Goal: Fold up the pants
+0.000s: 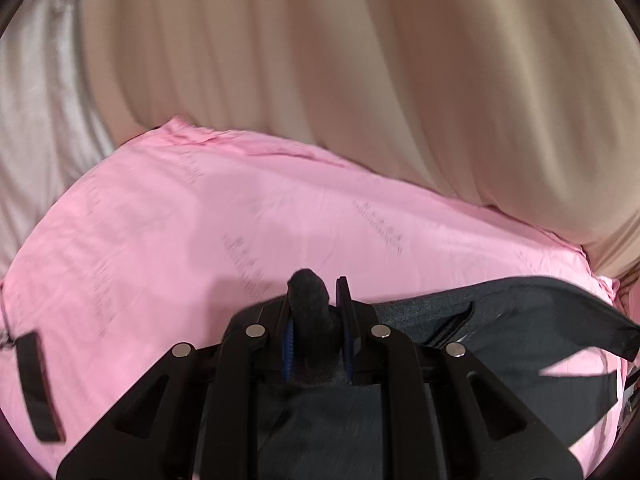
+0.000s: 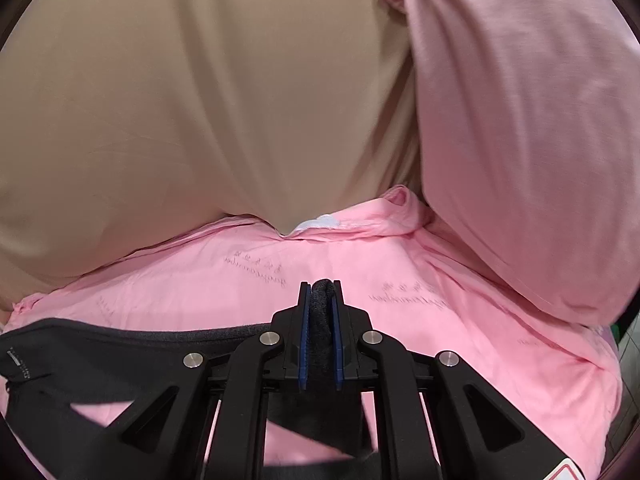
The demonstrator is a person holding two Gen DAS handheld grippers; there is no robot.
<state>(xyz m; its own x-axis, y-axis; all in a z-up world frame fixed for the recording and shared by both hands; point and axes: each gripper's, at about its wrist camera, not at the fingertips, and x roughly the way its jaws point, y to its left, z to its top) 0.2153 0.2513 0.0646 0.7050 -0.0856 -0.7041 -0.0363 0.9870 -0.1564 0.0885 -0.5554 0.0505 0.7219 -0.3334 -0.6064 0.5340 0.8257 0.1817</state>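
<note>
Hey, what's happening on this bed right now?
A person is folding dark grey pants on a pink bedsheet. The left tool and the right tool are each shut on a bunched piece of the pants' fabric, holding it up off the sheet. A pink pillow lies at the head, against beige upholstery.

Close wrist views; shared pink sheet (image 1: 160, 220)

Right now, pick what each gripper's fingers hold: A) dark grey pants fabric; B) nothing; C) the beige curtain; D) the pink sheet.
A: a bunched fold of the dark grey pants sits pinched in the left gripper and in the right gripper, above the pink sheet.
</note>
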